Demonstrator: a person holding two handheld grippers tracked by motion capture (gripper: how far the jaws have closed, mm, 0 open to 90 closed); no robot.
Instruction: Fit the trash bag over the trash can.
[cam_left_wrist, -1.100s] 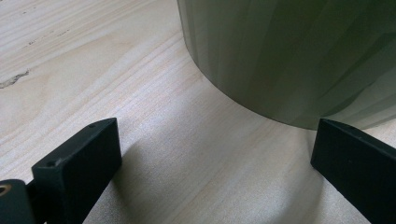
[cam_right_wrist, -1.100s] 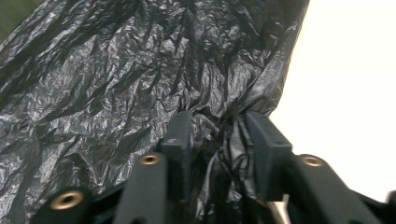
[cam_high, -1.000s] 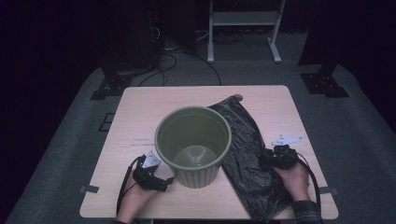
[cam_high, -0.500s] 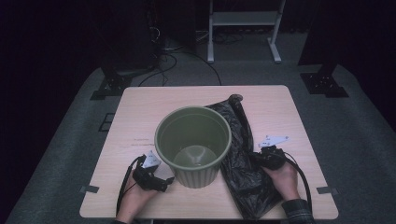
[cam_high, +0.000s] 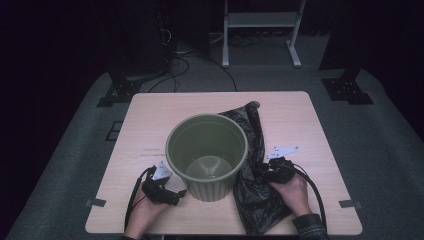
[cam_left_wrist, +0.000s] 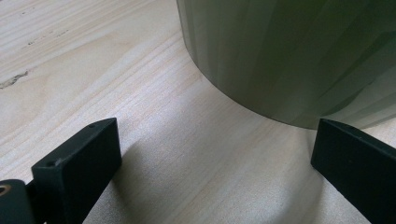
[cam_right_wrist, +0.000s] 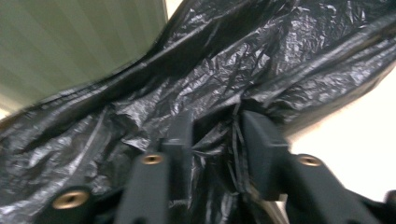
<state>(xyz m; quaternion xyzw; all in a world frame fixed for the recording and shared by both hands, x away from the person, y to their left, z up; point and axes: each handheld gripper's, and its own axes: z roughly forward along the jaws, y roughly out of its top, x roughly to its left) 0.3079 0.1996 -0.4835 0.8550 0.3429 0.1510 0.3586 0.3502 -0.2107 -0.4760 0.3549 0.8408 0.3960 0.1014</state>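
1. Right gripper (cam_high: 261, 173): jaws part-way apart and just been opening; a bunched fold of the black plastic bag (cam_high: 257, 195) sits between them in the right gripper view (cam_right_wrist: 215, 135). Whether the pads press on the film cannot be told from the blurred frame.
2. Left gripper (cam_high: 176, 194): jaws spread wide, nothing between them. In the left gripper view (cam_left_wrist: 210, 154) only bare table wood lies in the gap.
3. Count: two grippers, two hands, one bin, one bag, one table.
4. Green ribbed bin (cam_high: 206, 155): upright, mouth up, near the table's centre. Its wall shows in the left gripper view (cam_left_wrist: 289, 56), just beyond the jaws at 12 to 1 o'clock.
5. Bag: crumpled, lying on the table at 3 to 5 o'clock of the bin, against its side; one end reaches toward 1 o'clock, the other to the near edge.
6. Left gripper sits at 7 o'clock of the bin, right gripper at 4 o'clock.
7. Table (cam_high: 150, 130): light wood.
8. Left hand (cam_high: 142, 212) and right hand (cam_high: 295, 192) enter from the near edge.
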